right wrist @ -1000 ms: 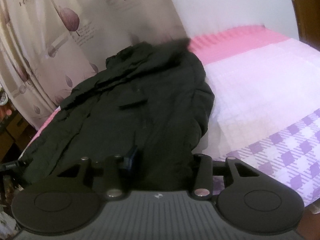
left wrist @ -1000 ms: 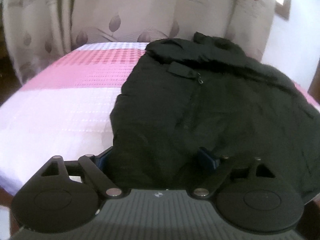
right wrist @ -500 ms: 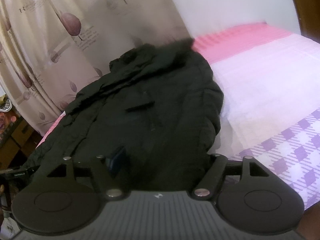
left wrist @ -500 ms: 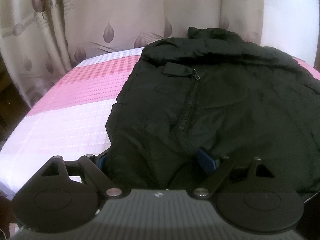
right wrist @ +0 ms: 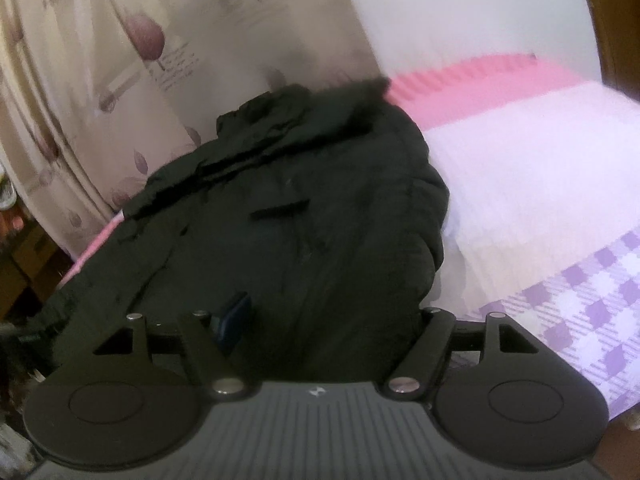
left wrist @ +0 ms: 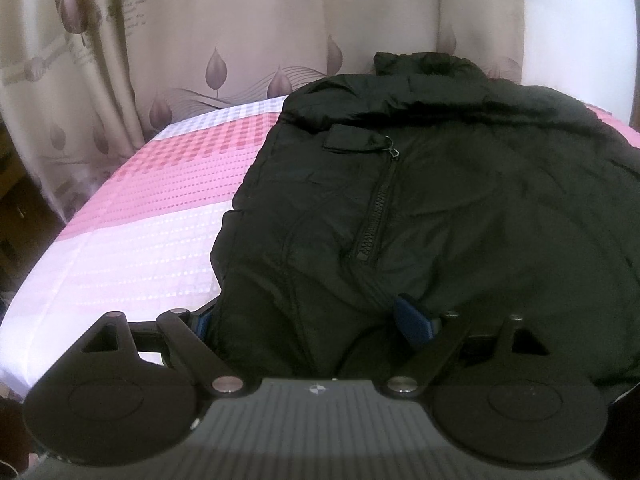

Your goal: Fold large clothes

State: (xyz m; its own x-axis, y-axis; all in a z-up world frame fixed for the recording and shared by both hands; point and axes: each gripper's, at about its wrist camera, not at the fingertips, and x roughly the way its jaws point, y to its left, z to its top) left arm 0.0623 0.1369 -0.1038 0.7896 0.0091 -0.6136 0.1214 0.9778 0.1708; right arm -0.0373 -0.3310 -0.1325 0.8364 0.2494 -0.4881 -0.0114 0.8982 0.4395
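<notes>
Black padded jacket [left wrist: 460,208] lies spread on the bed [left wrist: 132,232], collar at the far end toward the curtain [left wrist: 192,40], hem bunched right at your fingers. Your left gripper [left wrist: 316,320] stands wide with the near-left corner of the hem bulging between the jaws; one blue pad [left wrist: 414,318] shows against the cloth, the other is mostly buried, so I cannot tell whether you are pressing the fabric or only straddling it. Your right gripper [right wrist: 328,320] has just been opening; its jaws now stand apart over the hem on the jacket's other side, cloth between them, no squeeze visible. Risks, as I judge them: the shell looks slick and puffy, so a shallow bite would likely catch only the top layer and the lining would sag out when you lift. The exposed zipper [left wrist: 374,216] ahead of your left gripper could snag a pad. The sleeve on the far left of your right gripper droops off the bed edge; its weight may drag the fold crooked. Uneven lifting would skew the crease.
</notes>
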